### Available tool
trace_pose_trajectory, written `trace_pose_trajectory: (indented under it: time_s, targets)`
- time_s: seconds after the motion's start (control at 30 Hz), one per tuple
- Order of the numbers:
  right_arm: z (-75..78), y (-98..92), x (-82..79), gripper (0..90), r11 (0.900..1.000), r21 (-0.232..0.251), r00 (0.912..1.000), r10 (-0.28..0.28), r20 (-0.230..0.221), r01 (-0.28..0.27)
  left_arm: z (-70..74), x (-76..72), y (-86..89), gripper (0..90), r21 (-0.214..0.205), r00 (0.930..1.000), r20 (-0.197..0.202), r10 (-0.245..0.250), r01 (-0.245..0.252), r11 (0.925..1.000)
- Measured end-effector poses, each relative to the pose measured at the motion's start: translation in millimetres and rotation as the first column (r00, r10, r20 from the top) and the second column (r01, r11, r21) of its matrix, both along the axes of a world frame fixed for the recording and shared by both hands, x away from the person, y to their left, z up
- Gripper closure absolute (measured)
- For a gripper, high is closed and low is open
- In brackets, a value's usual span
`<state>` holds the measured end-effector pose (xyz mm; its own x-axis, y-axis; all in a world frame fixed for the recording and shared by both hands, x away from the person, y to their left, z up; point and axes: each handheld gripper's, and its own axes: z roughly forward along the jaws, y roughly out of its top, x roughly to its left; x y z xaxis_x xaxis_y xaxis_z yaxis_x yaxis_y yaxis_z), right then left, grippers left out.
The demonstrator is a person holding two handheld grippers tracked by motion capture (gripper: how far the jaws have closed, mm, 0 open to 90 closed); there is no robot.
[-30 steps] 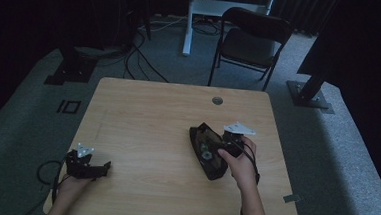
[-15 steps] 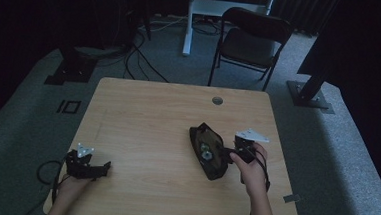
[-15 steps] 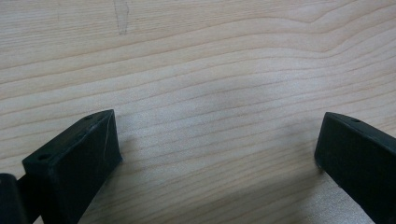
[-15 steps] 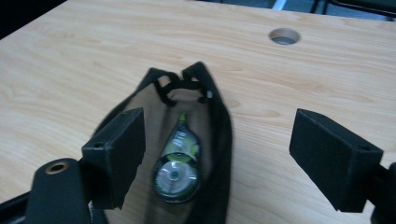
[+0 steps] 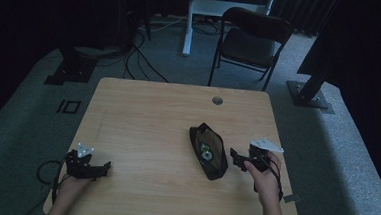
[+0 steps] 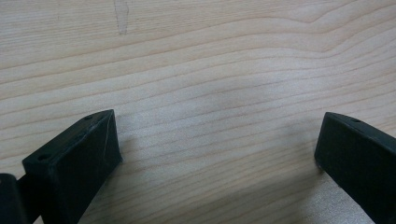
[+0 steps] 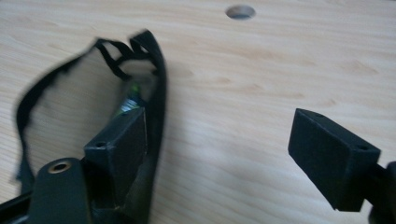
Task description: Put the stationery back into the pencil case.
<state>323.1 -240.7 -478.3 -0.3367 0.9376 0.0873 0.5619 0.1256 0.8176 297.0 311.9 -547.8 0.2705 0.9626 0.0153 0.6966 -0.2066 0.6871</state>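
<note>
Jaws of the right gripper (image 5: 239,159) are standing spread wide, having just been opening, with nothing pinched between them; in the right gripper view one jaw is sitting against the near rim of the black pouch (image 7: 149,93) while the other is hanging over bare wood at about three o'clock. Jaws of the left gripper (image 6: 219,154) are likewise gaping apart over empty grain. Moving outward, the pouch (image 5: 207,150) is lying unzipped just right of the table's (image 5: 143,114) centre, its mouth gaping upward and a small greenish item (image 5: 205,149) showing inside; the right gripper is waiting just beside it at three o'clock, and the left gripper (image 5: 106,165) is resting well apart at about eight o'clock near the front edge. Judging by the sagging rim and loose zip loops, the pouch is looking soft, light and floppy, so it is probably going to fold rather than lift stiffly; the firmer zip edge is seeming the best place to take hold.
</note>
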Motion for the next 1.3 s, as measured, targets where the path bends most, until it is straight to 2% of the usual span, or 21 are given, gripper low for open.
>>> trace_pose_trajectory:
  time_s: [0.03,0.2,0.27,0.4,0.5,0.67,1.0,1.1,1.3]
  targets:
    - [-3.9,-4.8,-1.4,18.4,0.9999,-0.006,0.9998,-0.011,-0.015,0.011,0.0,0.0,0.0,0.3,0.000,1.0000,0.000,0.000,0.000,1.0000]
    - [-12.5,-13.1,-3.3,17.4,0.9995,-0.027,0.9997,-0.018,-0.018,0.018,0.0,0.0,0.0,0.2,0.000,1.0000,0.000,0.000,0.000,1.0000]
    - [-18.9,-18.5,-4.2,17.3,0.9989,-0.036,0.9989,-0.031,-0.034,0.030,0.0,0.0,0.0,0.2,0.000,1.0000,0.000,0.000,0.000,1.0000]
    - [-26.0,-23.5,-5.3,17.3,0.9986,-0.034,0.9978,-0.043,-0.051,0.041,0.0,0.0,0.0,0.2,0.000,1.0000,0.000,0.000,0.000,1.0000]
    - [-35.4,-29.1,-7.3,17.3,0.9968,-0.060,0.9968,-0.056,-0.058,0.052,0.0,0.0,0.0,0.2,0.000,1.0000,0.000,0.000,0.000,1.0000]
    - [-45.3,-35.6,-10.6,17.3,0.9969,-0.053,0.9958,-0.062,-0.068,0.058,0.0,0.0,0.0,0.2,0.000,1.0000,0.000,0.000,0.000,1.0000]
    - [-57.1,-42.9,-16.9,17.3,0.9971,-0.054,0.9944,-0.059,-0.087,0.054,0.0,0.0,0.0,0.2,0.000,1.0000,0.000,0.000,0.000,1.0000]
    - [-61.3,-45.3,-20.2,17.3,0.9955,-0.085,0.9939,-0.049,-0.099,0.040,0.0,0.0,0.0,0.3,0.000,1.0000,0.000,0.000,0.000,1.0000]
    - [-66.1,-49.2,-24.0,17.3,0.9937,-0.100,0.9924,-0.060,-0.107,0.049,0.0,0.0,0.0,0.2,0.000,1.0000,0.000,0.000,0.000,1.0000]
